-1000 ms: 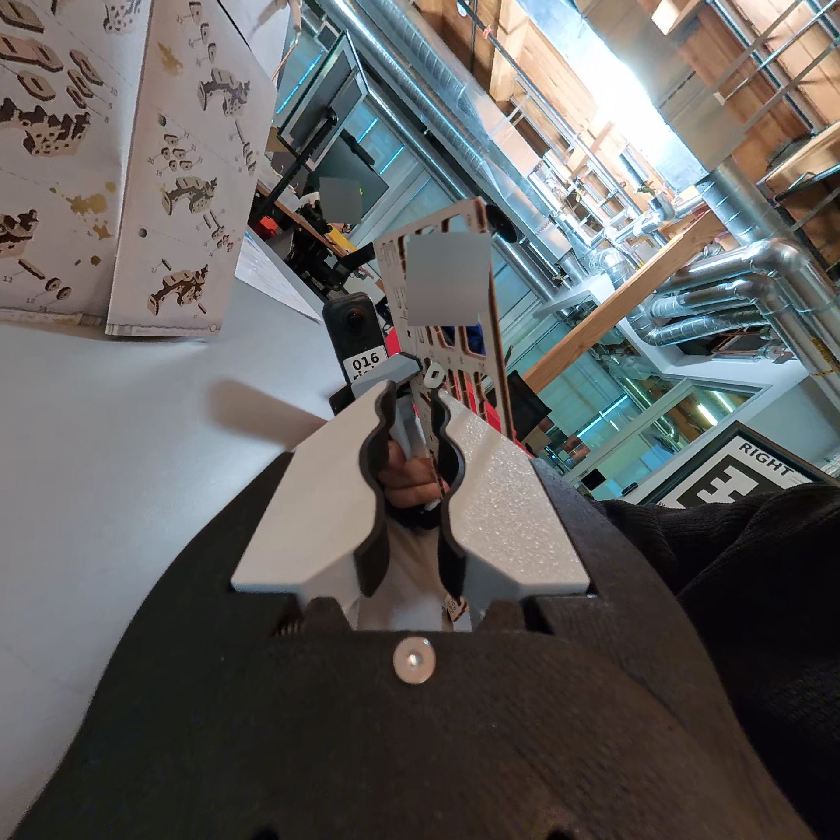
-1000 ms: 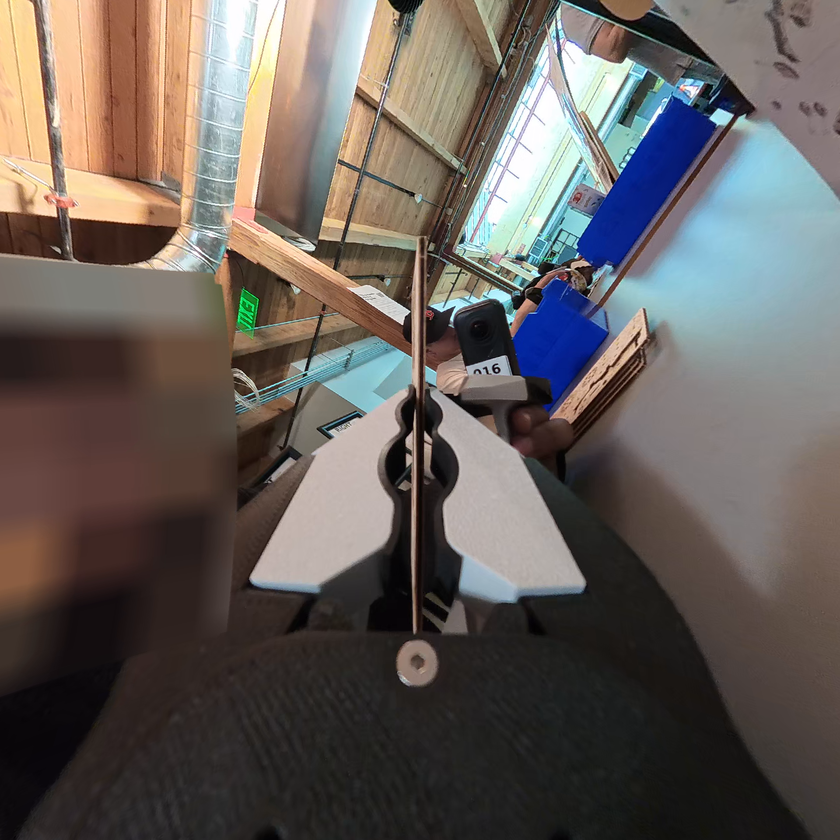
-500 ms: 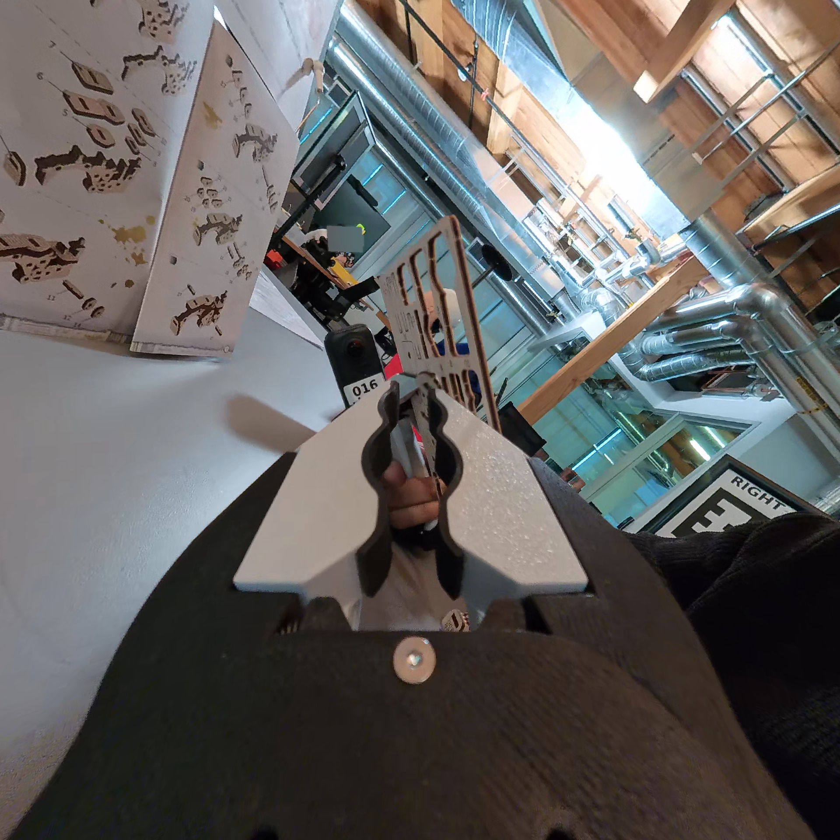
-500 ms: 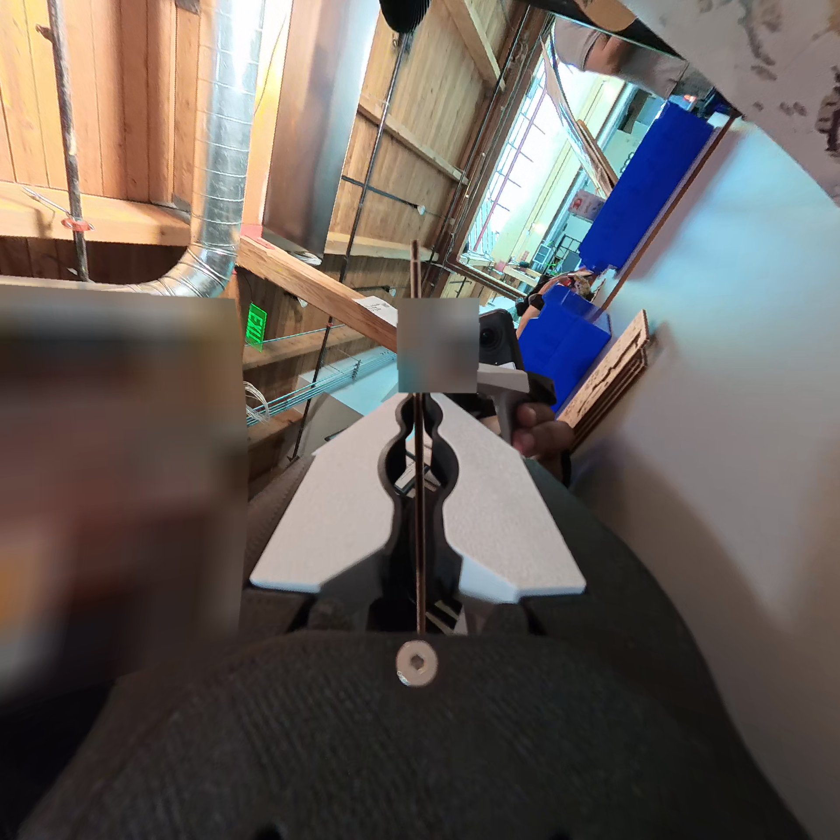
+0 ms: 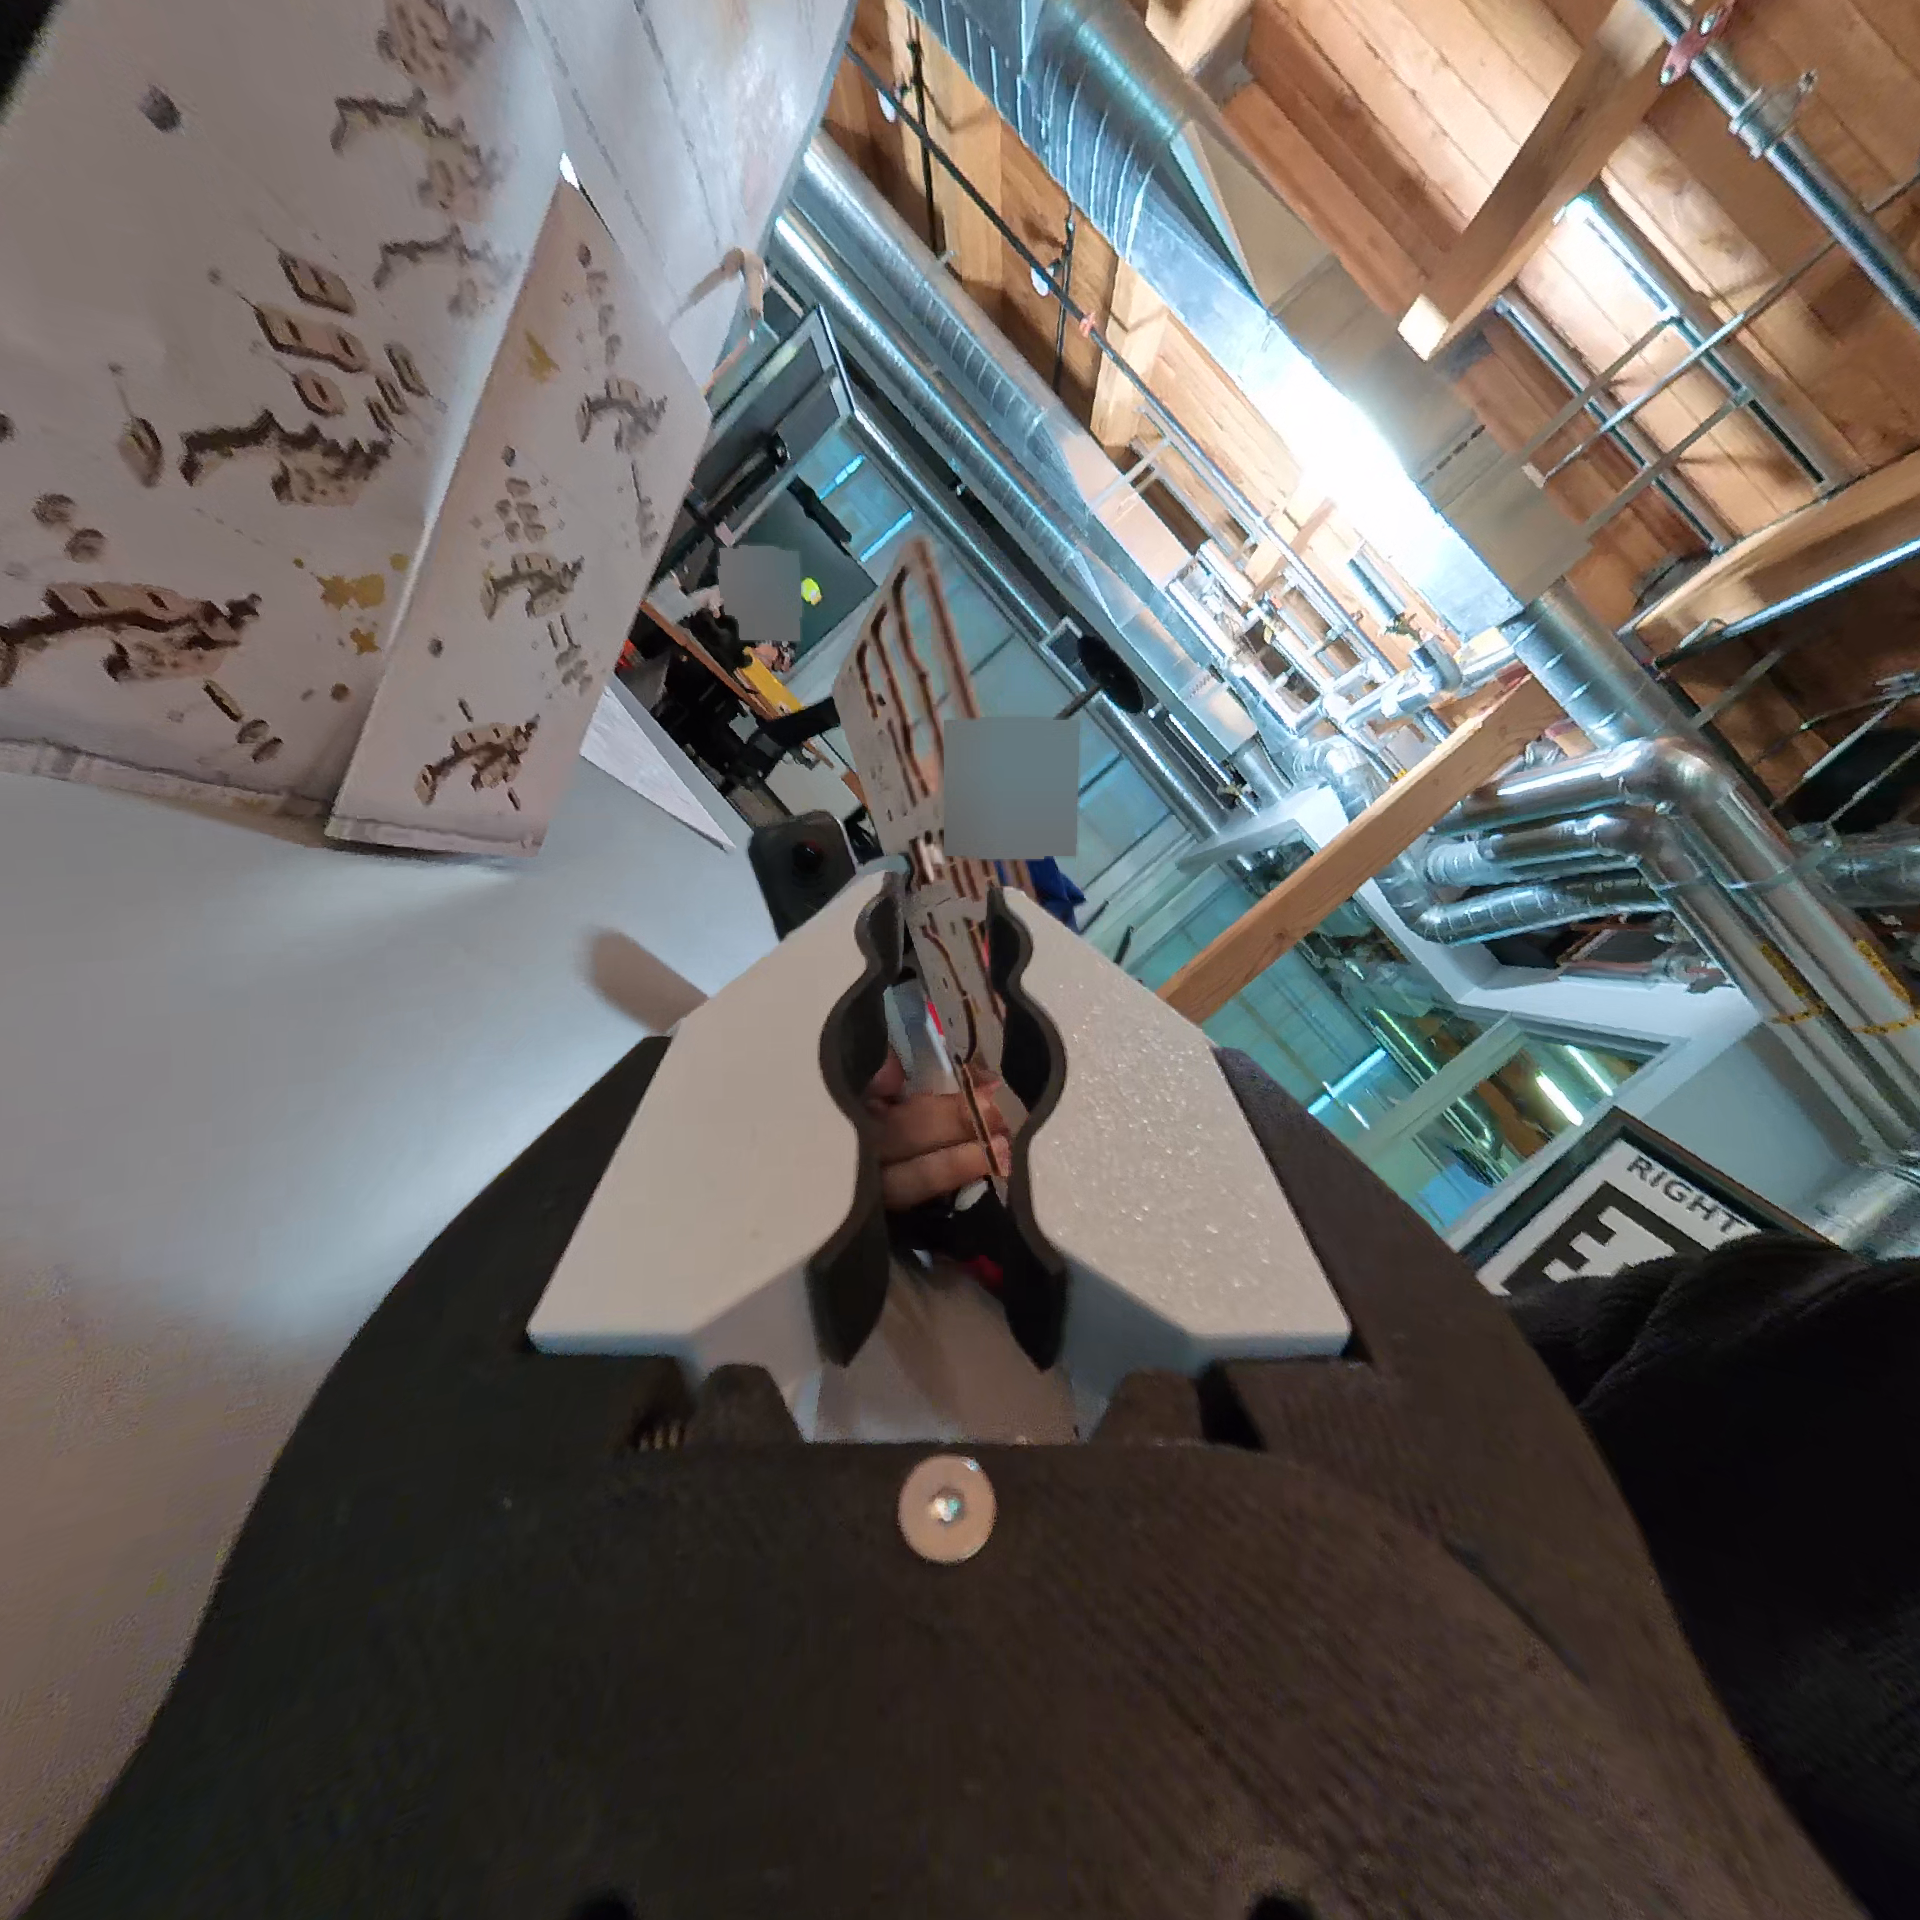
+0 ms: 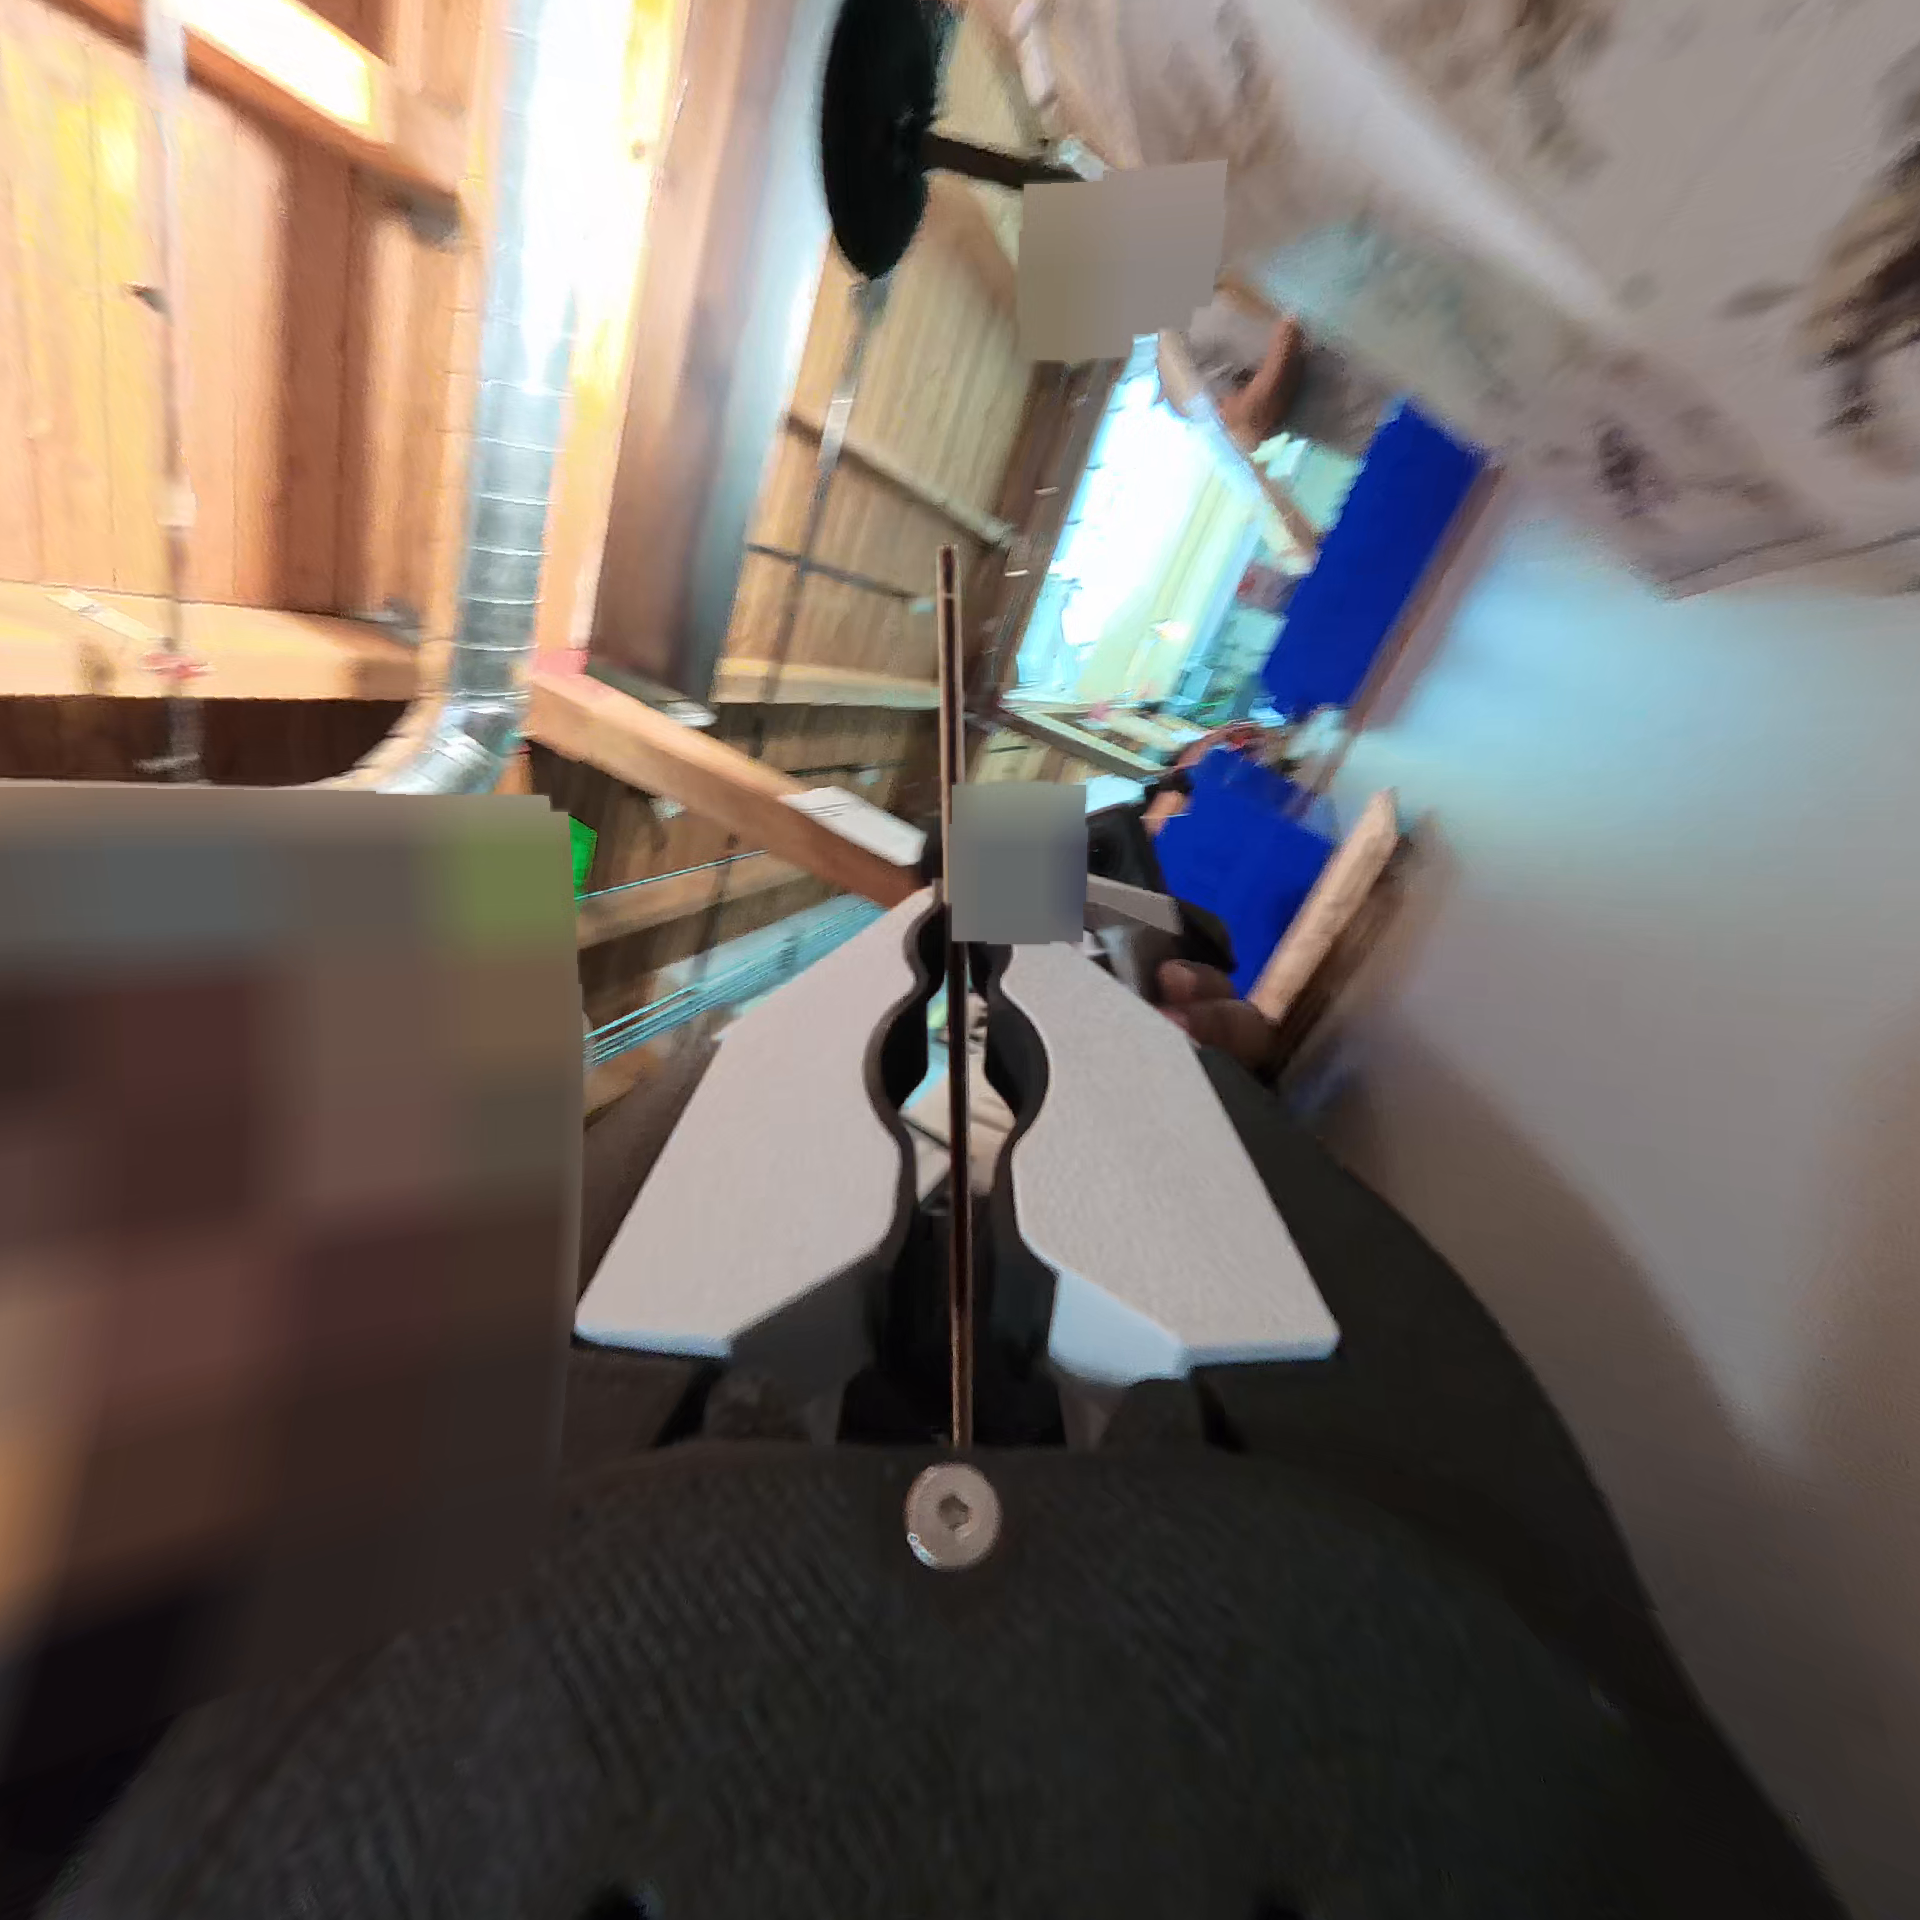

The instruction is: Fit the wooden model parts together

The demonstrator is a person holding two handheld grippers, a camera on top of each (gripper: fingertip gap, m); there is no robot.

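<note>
A thin laser-cut wooden sheet [image 5: 902,665] with several slots stands upright in front of my left gripper [image 5: 943,902]. Its lower end shows in the narrow gap between the left jaws, which stand slightly apart; I cannot tell whether they touch it. In the right wrist view the sheet is edge-on [image 6: 948,727], and my right gripper [image 6: 961,935] is shut on it. The right gripper's black camera [image 5: 800,873] and the hand holding it [image 5: 935,1132] show beyond the left fingers. The right wrist view is blurred.
Folded instruction sheets [image 5: 208,416] stand on the white table [image 5: 260,1039] at the left. A stack of wooden sheets [image 6: 1335,914] leans on the table in the right wrist view, by blue panels [image 6: 1371,561]. A dark sleeve [image 5: 1714,1403] is at the right. The tips of one gripper are about 7 centimetres away from the tips of the other.
The wooden sheet has turned more edge-on to the left gripper and come closer, its lower end now in the gap between the left jaws. Both views have swung; the right one has blurred.
</note>
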